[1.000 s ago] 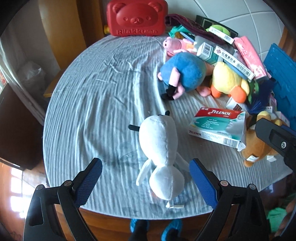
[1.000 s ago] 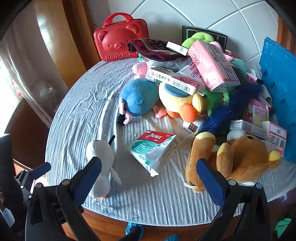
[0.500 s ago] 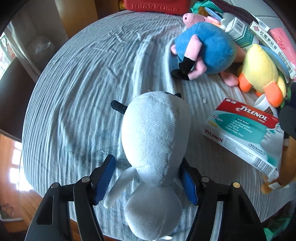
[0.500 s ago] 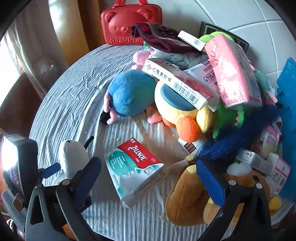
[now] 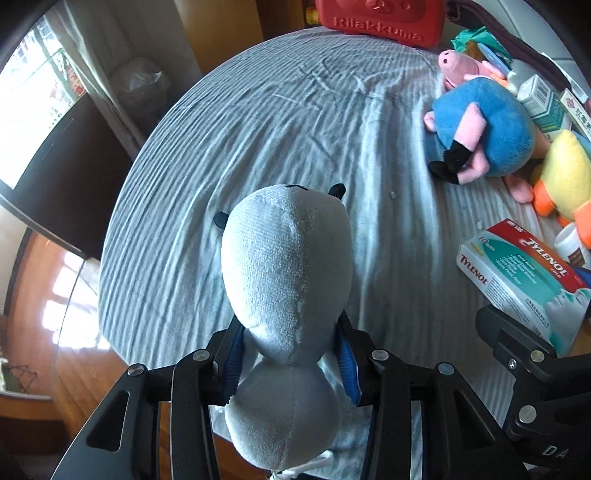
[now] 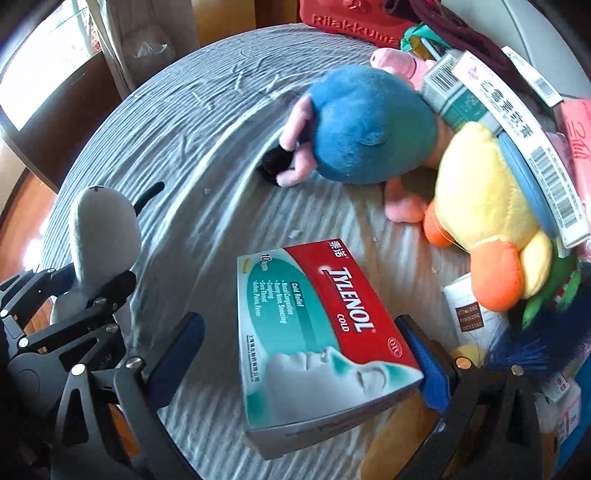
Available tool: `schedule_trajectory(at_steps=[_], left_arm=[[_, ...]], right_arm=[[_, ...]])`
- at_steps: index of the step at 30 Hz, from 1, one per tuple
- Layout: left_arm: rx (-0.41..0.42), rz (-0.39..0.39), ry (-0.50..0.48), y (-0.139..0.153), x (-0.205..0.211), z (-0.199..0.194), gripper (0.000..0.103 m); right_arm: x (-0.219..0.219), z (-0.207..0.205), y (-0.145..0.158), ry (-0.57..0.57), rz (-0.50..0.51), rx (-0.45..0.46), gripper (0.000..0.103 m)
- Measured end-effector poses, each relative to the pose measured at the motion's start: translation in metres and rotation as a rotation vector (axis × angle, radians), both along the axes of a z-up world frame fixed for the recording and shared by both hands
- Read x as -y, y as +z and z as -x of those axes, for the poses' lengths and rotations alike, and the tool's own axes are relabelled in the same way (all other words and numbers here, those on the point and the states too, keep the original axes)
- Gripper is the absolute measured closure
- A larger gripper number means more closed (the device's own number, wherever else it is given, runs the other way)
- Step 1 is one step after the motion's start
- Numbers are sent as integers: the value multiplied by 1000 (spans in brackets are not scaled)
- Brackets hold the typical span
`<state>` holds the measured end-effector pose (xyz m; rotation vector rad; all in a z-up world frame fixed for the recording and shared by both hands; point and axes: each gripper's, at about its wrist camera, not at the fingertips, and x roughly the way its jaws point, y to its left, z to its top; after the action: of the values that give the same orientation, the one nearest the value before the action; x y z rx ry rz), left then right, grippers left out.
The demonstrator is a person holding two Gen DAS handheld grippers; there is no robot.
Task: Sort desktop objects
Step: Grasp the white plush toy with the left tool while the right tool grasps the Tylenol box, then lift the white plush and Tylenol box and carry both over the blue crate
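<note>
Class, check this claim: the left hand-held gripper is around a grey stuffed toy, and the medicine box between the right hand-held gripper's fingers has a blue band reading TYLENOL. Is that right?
One detail is wrong. The band on the medicine box is red, not blue, as the right wrist view shows. The rest holds: the left hand-held gripper is closing around the grey stuffed toy, and the box lies between the fingers of the right hand-held gripper.

A home living space: a round surface [image 5: 295, 122] under a wrinkled grey-blue striped cloth, polished wooden floor [image 5: 44, 306] at eight o'clock, sunlit window [image 5: 33, 92] at ten, red plastic bear-faced case [image 5: 376, 18] at twelve.
</note>
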<state>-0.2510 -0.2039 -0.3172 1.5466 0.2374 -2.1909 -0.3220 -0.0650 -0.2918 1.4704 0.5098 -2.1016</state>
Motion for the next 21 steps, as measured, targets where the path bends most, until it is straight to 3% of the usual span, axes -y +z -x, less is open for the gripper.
schedule_trajectory(at_steps=[4, 8, 15, 21], left_arm=[[14, 15, 18, -3, 10, -4, 60], [7, 20, 14, -3, 9, -2, 58], [-5, -2, 18, -3, 17, 3, 53], [-27, -27, -9, -8, 29, 4, 54]], right_arm=[[8, 0, -17, 9, 105, 136, 6], [14, -7, -24, 34, 55, 108, 7], [9, 6, -9, -15, 89, 82, 3], [22, -1, -32, -35, -7, 75, 6]])
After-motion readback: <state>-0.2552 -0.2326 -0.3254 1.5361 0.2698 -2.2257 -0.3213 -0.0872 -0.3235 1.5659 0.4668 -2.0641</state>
